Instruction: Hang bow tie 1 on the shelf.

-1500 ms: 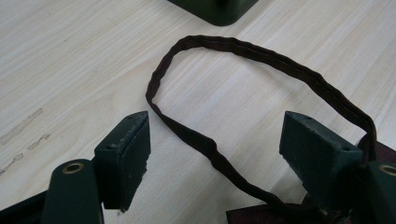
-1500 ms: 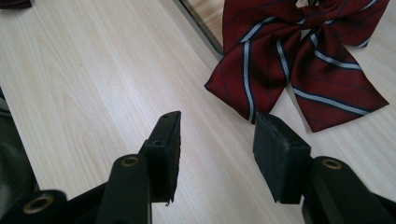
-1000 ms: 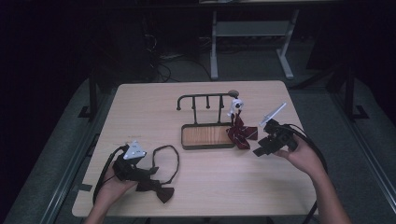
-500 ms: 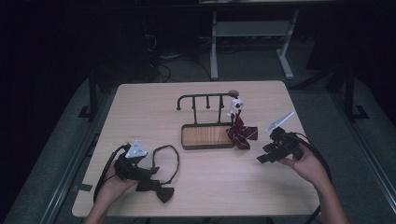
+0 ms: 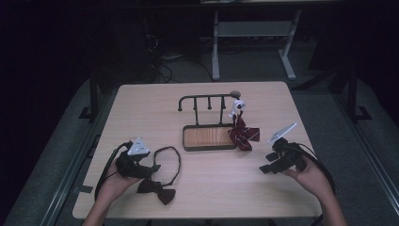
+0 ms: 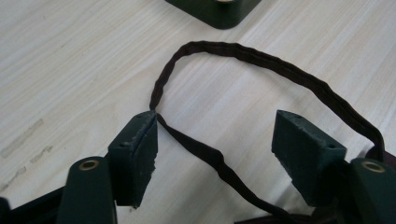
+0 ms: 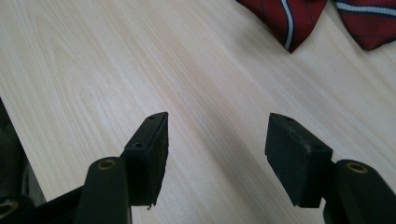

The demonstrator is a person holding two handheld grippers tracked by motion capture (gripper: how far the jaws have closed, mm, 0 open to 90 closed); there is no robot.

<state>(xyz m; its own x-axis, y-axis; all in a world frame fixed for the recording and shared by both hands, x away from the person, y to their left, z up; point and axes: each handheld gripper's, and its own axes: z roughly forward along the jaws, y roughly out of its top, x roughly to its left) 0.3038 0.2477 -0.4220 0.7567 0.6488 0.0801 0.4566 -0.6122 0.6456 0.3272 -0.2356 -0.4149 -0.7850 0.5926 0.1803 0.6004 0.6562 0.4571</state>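
My left claw (image 5: 151, 168) and right claw (image 5: 265, 168) are black, with brass-ringed screw holes, grey triangular plates and trailing black cables.

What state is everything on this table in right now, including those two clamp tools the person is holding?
Left gripper: open, jaws either side of the dark strap.
Right gripper: open, empty, above bare table.
Dark bow tie: flat on the table, strap looped open.
Red striped bow tie: hanging from the rack's right end, drooping beside the base.
Rack: upright, other pegs bare.
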